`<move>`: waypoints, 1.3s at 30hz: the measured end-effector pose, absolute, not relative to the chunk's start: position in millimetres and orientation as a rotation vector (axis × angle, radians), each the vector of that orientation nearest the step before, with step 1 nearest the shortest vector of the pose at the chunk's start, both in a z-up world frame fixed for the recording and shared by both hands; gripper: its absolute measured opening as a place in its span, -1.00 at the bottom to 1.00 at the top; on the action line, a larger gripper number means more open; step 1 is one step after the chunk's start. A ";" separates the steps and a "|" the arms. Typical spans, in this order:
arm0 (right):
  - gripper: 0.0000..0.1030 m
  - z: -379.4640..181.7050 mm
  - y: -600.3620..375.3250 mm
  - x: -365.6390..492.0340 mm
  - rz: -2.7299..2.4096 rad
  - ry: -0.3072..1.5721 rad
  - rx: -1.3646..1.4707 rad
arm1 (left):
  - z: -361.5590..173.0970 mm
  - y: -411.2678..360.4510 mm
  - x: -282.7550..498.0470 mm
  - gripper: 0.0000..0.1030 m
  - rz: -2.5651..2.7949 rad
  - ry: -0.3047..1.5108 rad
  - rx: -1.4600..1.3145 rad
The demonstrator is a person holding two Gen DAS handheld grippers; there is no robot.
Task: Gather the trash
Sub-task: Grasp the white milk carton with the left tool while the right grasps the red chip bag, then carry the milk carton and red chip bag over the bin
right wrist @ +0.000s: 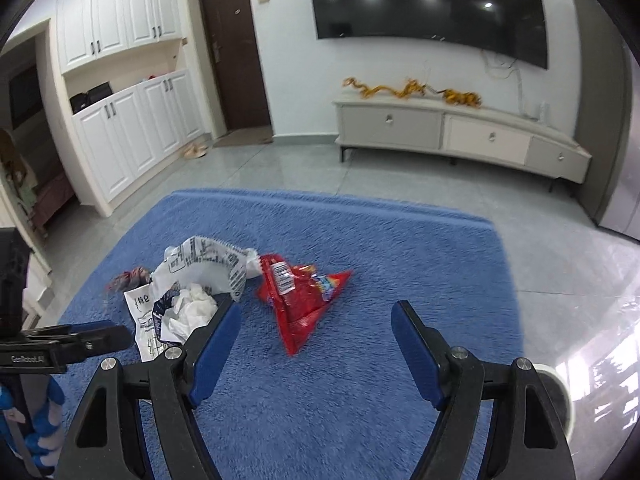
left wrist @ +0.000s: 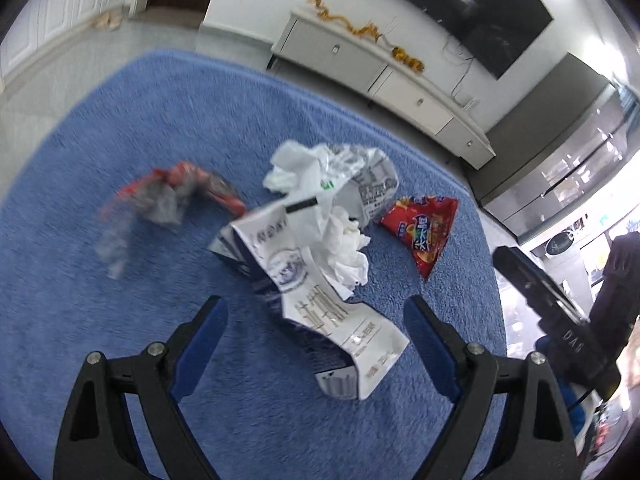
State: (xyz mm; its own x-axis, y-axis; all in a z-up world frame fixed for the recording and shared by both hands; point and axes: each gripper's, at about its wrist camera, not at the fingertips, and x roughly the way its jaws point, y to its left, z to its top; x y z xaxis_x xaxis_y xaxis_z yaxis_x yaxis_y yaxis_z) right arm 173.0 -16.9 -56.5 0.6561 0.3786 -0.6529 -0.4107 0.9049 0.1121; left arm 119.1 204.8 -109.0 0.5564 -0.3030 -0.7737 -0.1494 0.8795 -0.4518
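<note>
Trash lies on a blue rug (left wrist: 120,112). In the left wrist view, a long white printed wrapper (left wrist: 320,300) reaches between my open left gripper (left wrist: 316,312) fingers, which hover above it. Crumpled white tissue (left wrist: 344,240), a white plastic bag (left wrist: 340,176), a red snack packet (left wrist: 424,228) and a blurred red and grey wrapper (left wrist: 172,196) lie beyond. My right gripper (right wrist: 316,320) is open and empty, above the rug just short of the red snack packet (right wrist: 304,300). The white wrapper (right wrist: 208,264) and tissue (right wrist: 192,308) lie to its left.
The rug (right wrist: 360,240) lies on a grey tiled floor (right wrist: 280,168). A low white TV cabinet (right wrist: 460,132) stands against the far wall under a wall TV (right wrist: 428,4). White cupboards (right wrist: 120,140) and a dark door (right wrist: 236,52) are at the left.
</note>
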 end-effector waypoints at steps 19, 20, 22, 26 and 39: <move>-0.73 -105.0 1.6 220.0 0.503 0.828 -0.020 | -131.4 180.3 125.2 -0.12 -0.029 1.076 -0.602; -0.79 -103.8 -0.4 217.9 0.501 0.825 -0.017 | -130.6 181.8 121.6 -0.21 -0.036 1.075 -0.615; -0.82 -100.0 -8.2 208.8 0.497 0.814 -0.008 | -128.2 185.0 111.7 -0.35 -0.062 1.068 -0.640; -0.82 -89.9 -23.4 191.5 0.492 0.790 0.020 | -120.2 191.7 90.9 -0.35 -0.067 1.051 -0.642; -0.83 -51.9 -77.1 127.8 0.427 0.702 0.104 | -63.7 208.6 41.7 -0.35 -0.133 0.929 -0.612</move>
State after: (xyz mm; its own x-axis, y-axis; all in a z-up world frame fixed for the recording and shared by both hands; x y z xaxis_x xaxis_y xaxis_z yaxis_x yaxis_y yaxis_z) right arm 127.8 -77.1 -51.9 0.6813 0.4139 -0.6038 -0.3451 0.9090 0.2337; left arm 41.7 208.6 -63.7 0.6036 -0.3629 -0.7099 -0.1489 0.8234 -0.5476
